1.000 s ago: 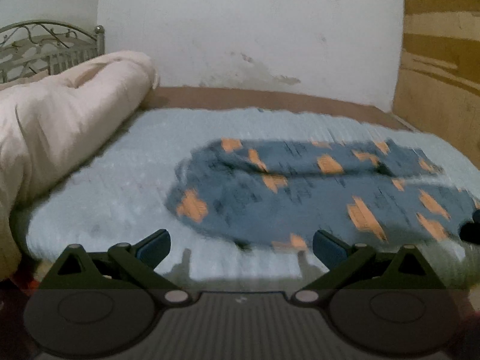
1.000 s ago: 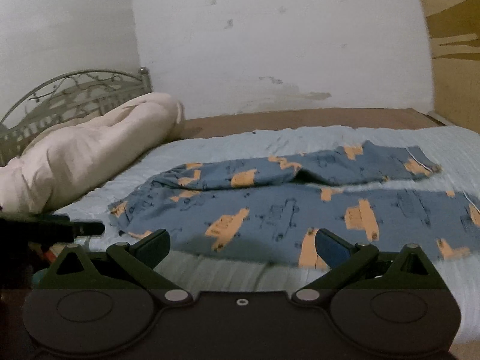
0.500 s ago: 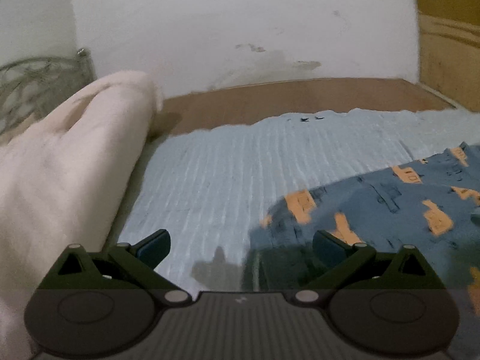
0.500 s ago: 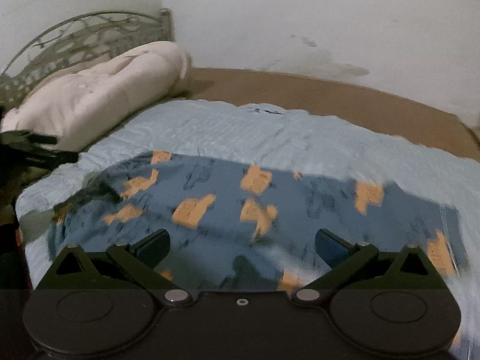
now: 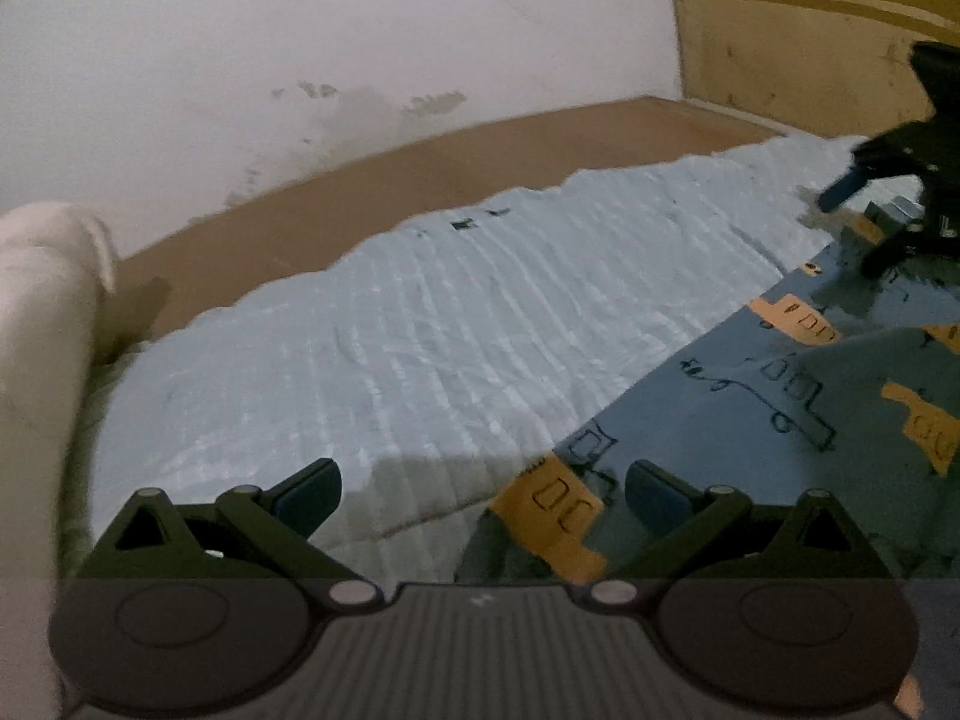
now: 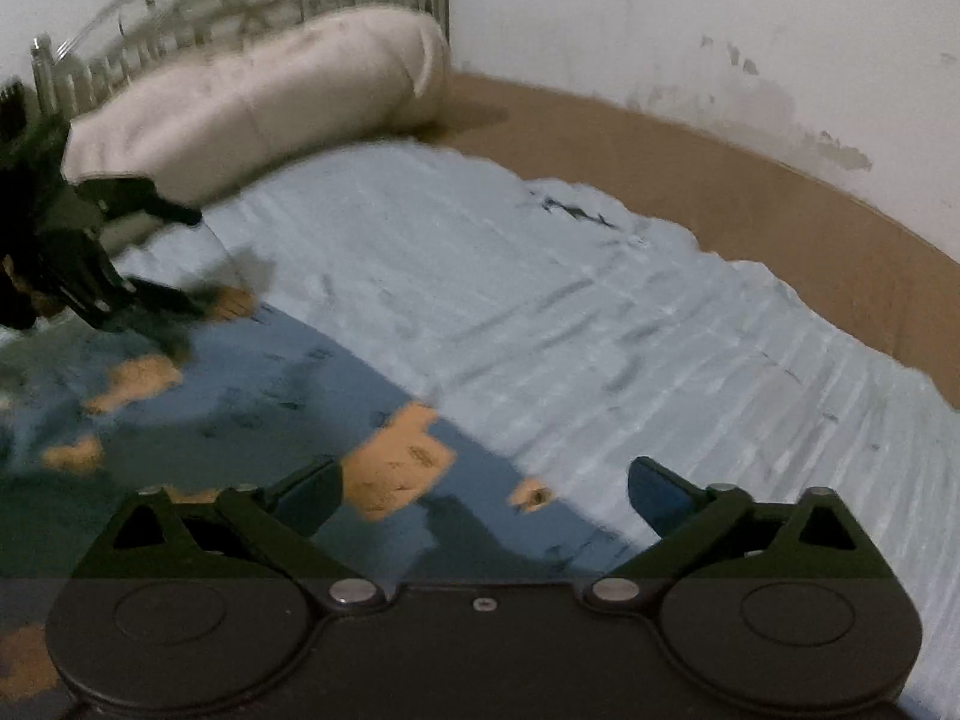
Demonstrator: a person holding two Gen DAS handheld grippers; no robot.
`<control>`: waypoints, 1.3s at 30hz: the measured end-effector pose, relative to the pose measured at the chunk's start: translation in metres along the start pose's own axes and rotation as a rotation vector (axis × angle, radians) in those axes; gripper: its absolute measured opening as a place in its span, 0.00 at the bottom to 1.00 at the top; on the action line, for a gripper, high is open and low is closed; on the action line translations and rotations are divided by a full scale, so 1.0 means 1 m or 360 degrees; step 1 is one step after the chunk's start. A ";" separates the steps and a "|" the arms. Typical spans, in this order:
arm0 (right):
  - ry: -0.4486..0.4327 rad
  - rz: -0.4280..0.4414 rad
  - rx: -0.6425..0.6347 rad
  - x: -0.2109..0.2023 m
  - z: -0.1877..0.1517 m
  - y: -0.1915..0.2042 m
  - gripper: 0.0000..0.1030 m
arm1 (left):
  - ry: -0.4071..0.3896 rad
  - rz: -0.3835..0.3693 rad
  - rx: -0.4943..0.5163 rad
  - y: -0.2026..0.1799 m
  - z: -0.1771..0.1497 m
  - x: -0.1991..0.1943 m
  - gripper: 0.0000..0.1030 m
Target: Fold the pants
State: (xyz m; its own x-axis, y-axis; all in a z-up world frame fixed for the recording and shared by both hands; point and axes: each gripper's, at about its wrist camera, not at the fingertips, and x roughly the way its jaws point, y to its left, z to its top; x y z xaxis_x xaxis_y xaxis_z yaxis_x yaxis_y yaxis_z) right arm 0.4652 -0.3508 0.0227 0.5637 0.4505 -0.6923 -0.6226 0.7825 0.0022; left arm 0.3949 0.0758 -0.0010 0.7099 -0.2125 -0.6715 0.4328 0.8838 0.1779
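Observation:
The blue pants (image 5: pixel 768 396) with orange vehicle prints lie flat on the light blue bedspread (image 5: pixel 420 348). My left gripper (image 5: pixel 483 489) is open, low over the pants' near corner, with fabric between and just past its tips. My right gripper (image 6: pixel 483 489) is open, low over another edge of the pants (image 6: pixel 252 408). The right gripper also shows at the far right of the left wrist view (image 5: pixel 882 216), and the left gripper at the far left of the right wrist view (image 6: pixel 156 252).
A rolled cream blanket (image 6: pixel 252 96) lies by the metal headboard (image 6: pixel 180 18). A brown mattress strip (image 5: pixel 420 180) runs along the white wall. A wooden panel (image 5: pixel 810 30) stands at the right.
Both grippers have moved in and down from a wide view of the bed to the far edge of the pants, one at each end. Both stay open.

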 end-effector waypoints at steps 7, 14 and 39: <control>0.0183 0.0109 -0.0061 0.032 0.007 -0.020 0.76 | 0.0199 -0.0174 -0.0025 0.024 0.004 0.026 0.79; 0.0278 0.0156 -0.0160 0.036 0.000 -0.012 0.44 | 0.0406 -0.0298 -0.0121 0.025 0.000 0.035 0.20; -0.0178 -0.0521 -0.0352 0.031 0.043 0.038 0.01 | 0.0007 0.0244 -0.0315 0.022 0.021 -0.012 0.00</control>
State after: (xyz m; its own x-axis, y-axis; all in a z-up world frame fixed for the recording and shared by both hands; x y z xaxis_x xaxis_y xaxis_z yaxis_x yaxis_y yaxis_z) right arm 0.4824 -0.2889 0.0325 0.7995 0.2467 -0.5477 -0.4953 0.7866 -0.3687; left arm 0.4072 0.0887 0.0262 0.7561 -0.0683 -0.6508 0.2028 0.9700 0.1339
